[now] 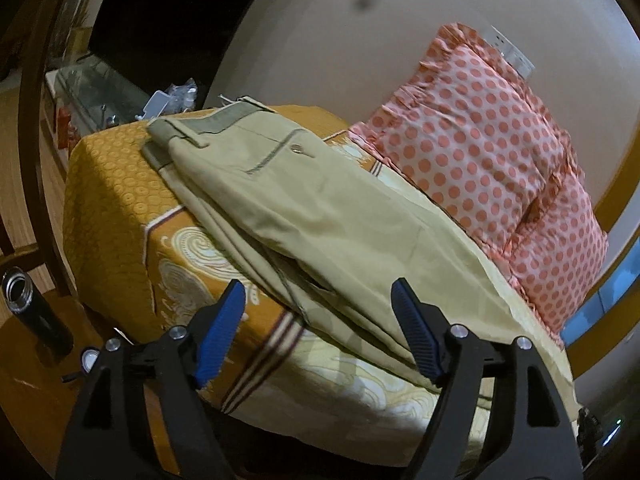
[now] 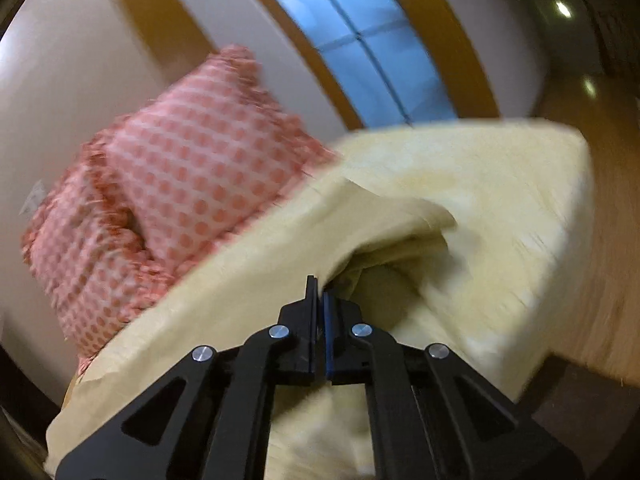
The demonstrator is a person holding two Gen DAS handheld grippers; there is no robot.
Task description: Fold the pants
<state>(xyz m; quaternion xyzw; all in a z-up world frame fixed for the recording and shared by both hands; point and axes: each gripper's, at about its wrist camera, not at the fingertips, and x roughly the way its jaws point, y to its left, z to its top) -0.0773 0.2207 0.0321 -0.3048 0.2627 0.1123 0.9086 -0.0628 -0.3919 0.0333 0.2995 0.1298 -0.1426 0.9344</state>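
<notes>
Khaki pants (image 1: pixel 304 208) lie lengthwise on the bed (image 1: pixel 120 200), waistband at the far end, legs running toward me. My left gripper (image 1: pixel 320 300) is open and hovers just above the near part of the legs, blue pads (image 1: pixel 416 332) on either side of the cloth. In the right wrist view my right gripper (image 2: pixel 319 292) is shut on the edge of the pants (image 2: pixel 360 216) and lifts the pale cloth off the bed; the view is blurred by motion.
A pink polka-dot pillow (image 1: pixel 492 168) leans on the wall behind the pants; it also shows in the right wrist view (image 2: pixel 180 184). A dark bottle (image 1: pixel 32 312) stands on the floor at left. Clutter (image 1: pixel 176 96) lies beyond the bed's far end. A window (image 2: pixel 360 44) is behind.
</notes>
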